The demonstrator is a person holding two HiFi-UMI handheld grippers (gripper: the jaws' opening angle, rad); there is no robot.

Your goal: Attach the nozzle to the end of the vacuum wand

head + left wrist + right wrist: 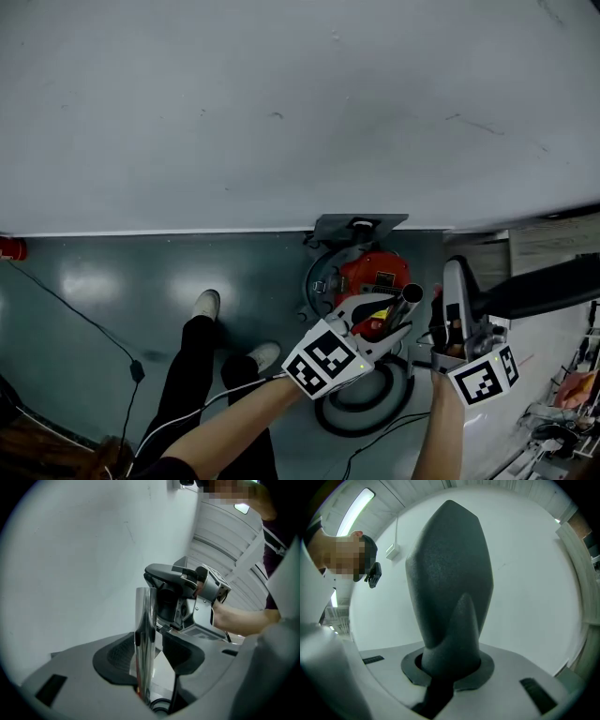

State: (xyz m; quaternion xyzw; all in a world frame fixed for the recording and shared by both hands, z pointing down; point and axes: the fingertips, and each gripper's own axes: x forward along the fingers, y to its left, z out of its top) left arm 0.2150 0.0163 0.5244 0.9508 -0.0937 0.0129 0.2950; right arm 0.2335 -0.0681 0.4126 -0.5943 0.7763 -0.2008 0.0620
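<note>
The right hand-held gripper [447,667] pinched the dark nozzle [450,573], holding it near the tip of the chrome vacuum wand [145,630] but not yet on it. The left hand-held gripper [152,656] had its jaws spread around the wand, probably only steadying it. Below, the red vacuum cleaner [375,272] and its hose [328,417] crowded the edge of the floor [94,281] by the wall [281,112].
</note>
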